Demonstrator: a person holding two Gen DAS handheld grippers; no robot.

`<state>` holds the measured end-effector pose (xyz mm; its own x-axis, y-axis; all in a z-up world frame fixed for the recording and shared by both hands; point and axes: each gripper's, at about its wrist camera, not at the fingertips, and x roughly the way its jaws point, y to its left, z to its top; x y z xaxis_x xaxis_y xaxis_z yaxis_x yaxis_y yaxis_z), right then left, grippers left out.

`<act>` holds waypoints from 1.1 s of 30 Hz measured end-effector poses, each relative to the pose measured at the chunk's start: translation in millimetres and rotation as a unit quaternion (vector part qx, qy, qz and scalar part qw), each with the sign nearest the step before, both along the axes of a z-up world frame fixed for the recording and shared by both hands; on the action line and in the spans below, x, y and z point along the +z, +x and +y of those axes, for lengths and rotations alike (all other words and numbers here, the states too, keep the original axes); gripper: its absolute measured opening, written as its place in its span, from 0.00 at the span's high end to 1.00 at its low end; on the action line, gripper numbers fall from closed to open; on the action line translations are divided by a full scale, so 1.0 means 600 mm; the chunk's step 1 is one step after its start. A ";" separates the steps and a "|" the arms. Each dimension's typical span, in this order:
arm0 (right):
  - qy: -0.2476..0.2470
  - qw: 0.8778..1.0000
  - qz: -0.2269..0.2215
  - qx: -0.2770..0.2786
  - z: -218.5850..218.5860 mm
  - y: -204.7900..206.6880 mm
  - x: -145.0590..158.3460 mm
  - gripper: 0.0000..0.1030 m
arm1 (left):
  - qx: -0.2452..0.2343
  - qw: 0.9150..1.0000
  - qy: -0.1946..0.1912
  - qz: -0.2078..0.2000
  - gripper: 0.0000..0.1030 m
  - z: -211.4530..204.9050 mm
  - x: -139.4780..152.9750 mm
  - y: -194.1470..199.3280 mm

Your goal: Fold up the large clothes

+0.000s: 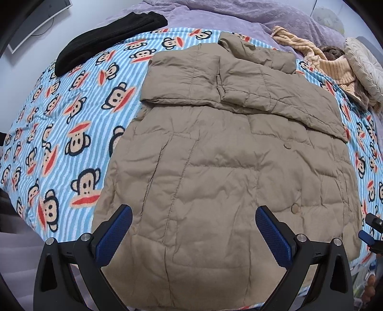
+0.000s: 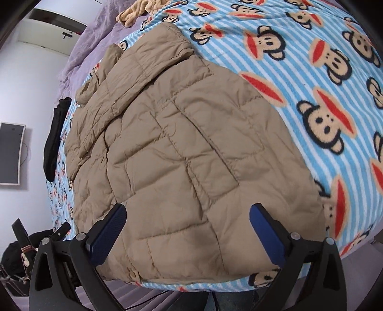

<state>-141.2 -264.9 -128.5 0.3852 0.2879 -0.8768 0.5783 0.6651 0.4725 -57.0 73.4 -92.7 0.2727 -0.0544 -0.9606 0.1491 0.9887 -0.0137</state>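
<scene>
A tan quilted puffer jacket (image 1: 215,153) lies flat on a bed, both sleeves folded across its upper part. My left gripper (image 1: 193,215) hovers open over the jacket's near hem, nothing between its blue pads. In the right wrist view the same jacket (image 2: 172,148) fills the middle, its hem toward the bed's near edge. My right gripper (image 2: 188,214) is open above that hem, holding nothing. Part of the right gripper (image 1: 373,229) shows at the right edge of the left wrist view.
The bed carries a blue-striped monkey-print blanket (image 1: 59,134). A black folded garment (image 1: 107,36) lies at the far left, a cream knit garment (image 1: 318,59) and a pillow (image 1: 363,64) at the far right. A lilac quilt (image 1: 227,14) lies behind. A monitor (image 2: 9,153) hangs on the wall.
</scene>
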 end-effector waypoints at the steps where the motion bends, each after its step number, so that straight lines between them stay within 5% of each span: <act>1: 0.000 1.000 -0.003 -0.001 0.007 -0.008 0.003 0.01 | 0.000 1.000 -0.002 0.000 0.00 0.008 0.001 -0.008; 20: 0.087 0.995 0.024 -0.037 0.081 -0.115 -0.024 0.01 | 0.020 0.999 -0.032 0.036 0.00 0.123 -0.022 -0.120; 29: 0.104 0.993 0.046 -0.027 0.074 -0.122 -0.033 0.01 | 0.077 0.989 -0.093 0.085 0.00 0.168 -0.066 -0.158; 33: 0.114 0.991 0.055 -0.041 0.054 -0.134 -0.051 0.01 | 0.110 0.974 -0.163 0.107 0.00 0.189 -0.080 -0.182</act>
